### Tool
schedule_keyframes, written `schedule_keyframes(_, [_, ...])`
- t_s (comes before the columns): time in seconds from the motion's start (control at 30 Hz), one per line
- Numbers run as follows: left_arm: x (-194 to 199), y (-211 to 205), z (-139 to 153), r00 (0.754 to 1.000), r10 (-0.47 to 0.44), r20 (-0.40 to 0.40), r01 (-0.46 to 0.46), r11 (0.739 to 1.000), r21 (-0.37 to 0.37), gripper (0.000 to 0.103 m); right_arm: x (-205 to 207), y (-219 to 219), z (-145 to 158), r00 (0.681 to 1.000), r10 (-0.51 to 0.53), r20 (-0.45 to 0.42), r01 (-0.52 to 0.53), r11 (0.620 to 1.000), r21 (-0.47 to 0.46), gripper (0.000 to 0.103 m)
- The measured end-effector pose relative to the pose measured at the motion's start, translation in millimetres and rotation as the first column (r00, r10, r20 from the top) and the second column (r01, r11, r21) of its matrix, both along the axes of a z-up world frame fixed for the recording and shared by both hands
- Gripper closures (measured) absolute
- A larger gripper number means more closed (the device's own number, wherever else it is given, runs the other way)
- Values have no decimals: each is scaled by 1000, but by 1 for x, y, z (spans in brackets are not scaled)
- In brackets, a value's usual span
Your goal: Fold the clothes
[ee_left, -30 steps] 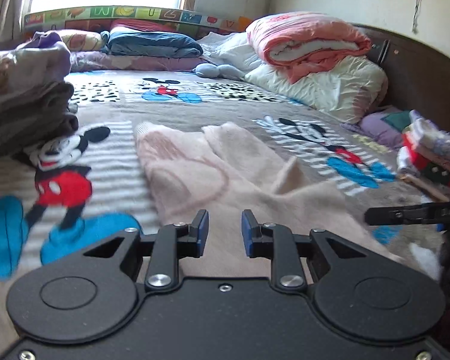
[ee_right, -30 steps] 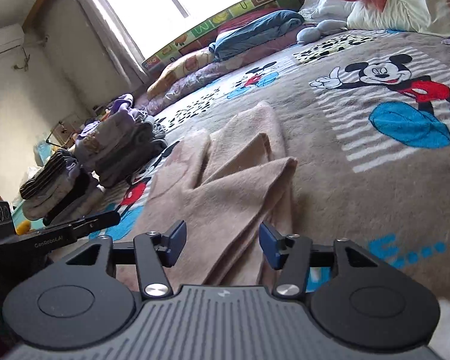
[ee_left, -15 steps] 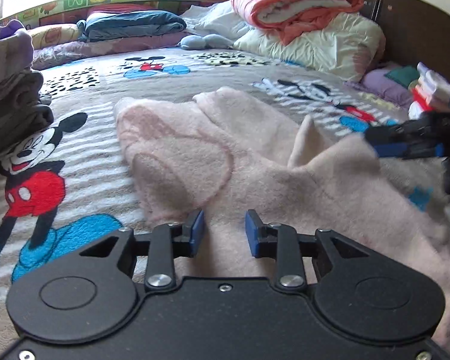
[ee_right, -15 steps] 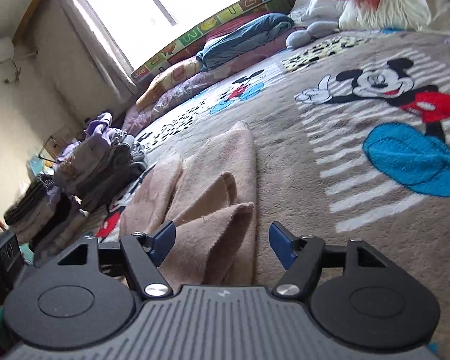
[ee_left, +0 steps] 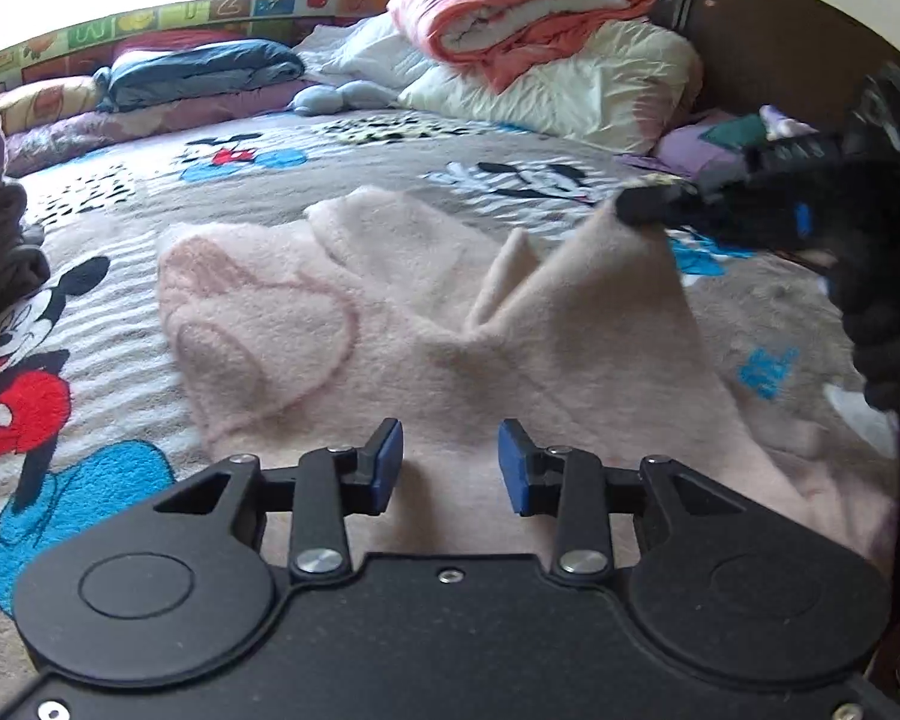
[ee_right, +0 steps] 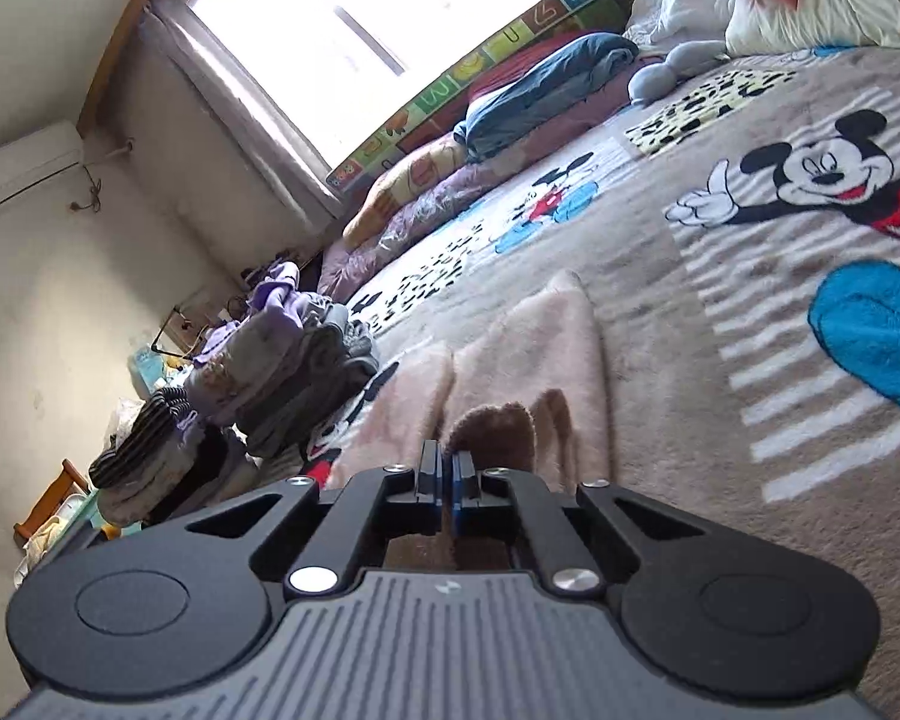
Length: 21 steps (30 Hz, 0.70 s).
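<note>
A pale pink fleecy garment point(ee_left: 342, 324) lies spread on the bed, over a grey-brown plush blanket printed with cartoon mice point(ee_left: 60, 300). The left claw point(ee_left: 447, 465) hovers low over the garment's near edge with its blue-padded jaws a moderate gap apart, gripping nothing — the pink fleece fills the space just beyond and beneath the fingertips.

The right claw point(ee_right: 447, 477) is pinched tight on a fold of the same garment point(ee_right: 528, 360); a tuft of the cloth pokes up just past its closed blue pads, dark in shadow. From the left wrist view that right claw point(ee_left: 642, 207) shows at the right side, holding one corner of the pink fleece lifted off the blanket so the cloth rises in a peak and slopes down to the flat part.

Beyond the garment, at the head of the bed, sit a white pillow point(ee_left: 600, 96) with a rolled coral-and-white quilt point(ee_left: 510, 6) on top. A stack of folded grey and purple clothes point(ee_right: 294, 360) rests on the blanket's far-left side — well apart from the pink piece.
</note>
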<state>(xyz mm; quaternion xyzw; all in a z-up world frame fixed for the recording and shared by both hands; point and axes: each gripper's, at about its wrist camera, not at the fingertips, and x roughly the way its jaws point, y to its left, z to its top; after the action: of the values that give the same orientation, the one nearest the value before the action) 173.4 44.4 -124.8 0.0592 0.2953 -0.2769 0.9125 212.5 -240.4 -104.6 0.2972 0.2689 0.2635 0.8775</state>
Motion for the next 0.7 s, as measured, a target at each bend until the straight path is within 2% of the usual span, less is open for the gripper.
schedule_keyframes(0.13, [-32, -3, 8, 997, -70, 28, 70, 998, -1, 65, 1, 13, 22, 1000, 17, 3, -16, 1000, -24, 98])
schedule_keyframes(0.2, [-55, -3, 14, 990, -129, 51, 130, 991, -16, 58, 3, 21, 33, 1000, 21, -7, -21, 999, -34, 98])
schedule_keyframes(0.23, [-66, -3, 16, 986, -156, 63, 158, 987, -19, 49, 5, 25, 37, 1000, 21, -14, -22, 999, -40, 98])
schedule_keyframes(0.27, [-75, -9, 14, 983, -165, 82, 163, 986, 21, 41, 6, 30, 41, 1000, 20, -22, -21, 999, -46, 98])
schedule_keyframes(0.33, [-93, -21, 9, 976, -183, 118, 171, 980, 101, 36, 11, 39, 46, 999, 9, -44, -12, 998, -60, 98])
schedule_keyframes(0.43, [-120, -39, 2, 962, -215, 168, 176, 959, 221, 35, 18, 52, 51, 997, -13, -76, 8, 998, -69, 98])
schedule_keyframes(0.57, [-157, -62, -7, 937, -265, 228, 167, 912, 374, 35, 26, 71, 58, 994, -29, -108, 19, 996, -90, 98])
schedule_keyframes(0.6, [-165, -68, -9, 931, -275, 239, 161, 899, 407, 36, 28, 77, 60, 993, -31, -114, 20, 995, -99, 98])
schedule_keyframes(0.63, [-162, -66, -10, 945, -246, 217, 146, 908, 392, 48, 30, 82, 62, 992, -33, -119, 19, 994, -111, 98])
schedule_keyframes(0.67, [-159, -65, -10, 957, -217, 195, 131, 917, 377, 71, 33, 87, 63, 992, -31, -126, 16, 993, -118, 98])
schedule_keyframes(0.7, [-156, -62, -10, 967, -187, 172, 115, 927, 358, 77, 36, 92, 64, 991, -30, -134, 13, 992, -125, 98])
